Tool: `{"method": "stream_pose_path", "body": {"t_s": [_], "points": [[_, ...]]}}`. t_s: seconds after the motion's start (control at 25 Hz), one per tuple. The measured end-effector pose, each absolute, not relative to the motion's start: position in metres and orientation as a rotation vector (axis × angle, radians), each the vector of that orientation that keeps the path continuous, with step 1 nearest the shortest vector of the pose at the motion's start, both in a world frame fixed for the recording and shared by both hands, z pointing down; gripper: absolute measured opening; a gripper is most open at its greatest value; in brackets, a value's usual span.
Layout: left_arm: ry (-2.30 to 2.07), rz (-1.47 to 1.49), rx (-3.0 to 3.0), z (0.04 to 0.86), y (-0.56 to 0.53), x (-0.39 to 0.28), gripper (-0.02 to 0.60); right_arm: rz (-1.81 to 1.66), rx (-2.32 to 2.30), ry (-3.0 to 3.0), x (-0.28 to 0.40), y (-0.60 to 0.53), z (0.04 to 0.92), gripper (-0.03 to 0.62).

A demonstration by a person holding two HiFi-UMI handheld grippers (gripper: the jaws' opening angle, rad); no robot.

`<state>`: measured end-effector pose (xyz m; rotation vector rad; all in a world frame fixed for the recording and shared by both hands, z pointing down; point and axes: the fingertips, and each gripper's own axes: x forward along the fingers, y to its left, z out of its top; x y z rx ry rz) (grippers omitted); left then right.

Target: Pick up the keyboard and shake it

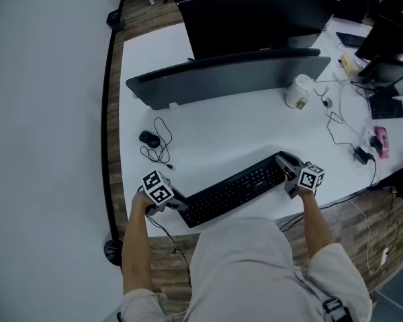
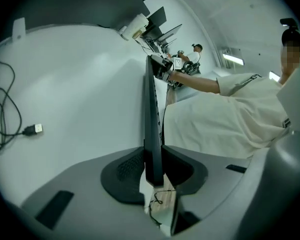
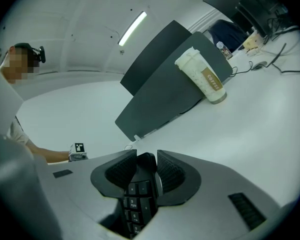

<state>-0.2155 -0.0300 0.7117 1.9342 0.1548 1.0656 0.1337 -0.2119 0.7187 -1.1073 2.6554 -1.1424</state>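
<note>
A black keyboard (image 1: 235,190) lies slantwise near the front edge of the white desk (image 1: 215,136). My left gripper (image 1: 181,205) is at its left end. In the left gripper view the keyboard (image 2: 151,114) runs edge-on away from the gripper (image 2: 152,171), and both pads press on its thin edge. My right gripper (image 1: 285,173) is at the right end. In the right gripper view the keyboard's (image 3: 137,199) corner keys sit between the pads of the gripper (image 3: 146,171), which close on it. Whether the keyboard is off the desk I cannot tell.
A black mouse (image 1: 149,139) with a loose USB cable (image 1: 162,154) lies behind the left end. A paper cup (image 1: 299,91) stands in front of a long dark panel (image 1: 228,79) and a monitor (image 1: 255,19). Cables and small items (image 1: 381,141) crowd the right side.
</note>
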Motion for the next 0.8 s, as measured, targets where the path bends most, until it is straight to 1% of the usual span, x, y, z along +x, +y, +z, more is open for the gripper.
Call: {"method": "stream_pose_path", "body": {"t_s": [0.12, 0.24, 0.36, 0.44, 0.56, 0.68, 0.8], "points": [[0.127, 1.154, 1.994, 0.711, -0.043, -0.222, 0.110, -1.082, -1.020, 2.788, 0.129, -0.216, 0.700, 0.147], [0.105, 1.267, 2.035, 0.711, -0.053, -0.225, 0.110, -1.009, -0.877, 3.066, 0.119, -0.216, 0.686, 0.186], [0.089, 1.385, 2.064, 0.714, -0.062, -0.229, 0.110, -0.910, -0.718, 3.383, 0.111, -0.211, 0.684, 0.193], [0.083, 1.413, 2.076, 0.715, -0.064, -0.231, 0.110, -0.815, -0.625, 3.552, 0.104, -0.208, 0.682, 0.222], [0.076, 1.456, 2.093, 0.713, -0.068, -0.230, 0.110, -0.647, -0.485, 3.716, 0.089, -0.208, 0.673, 0.225], [0.065, 1.532, 2.114, 0.709, -0.076, -0.230, 0.110, -0.529, -0.225, 3.899, 0.070, -0.199, 0.674, 0.225], [0.057, 1.638, 2.135, 0.706, -0.083, -0.229, 0.110, -0.539, 0.115, 4.044, 0.059, -0.180, 0.686, 0.225]]}}
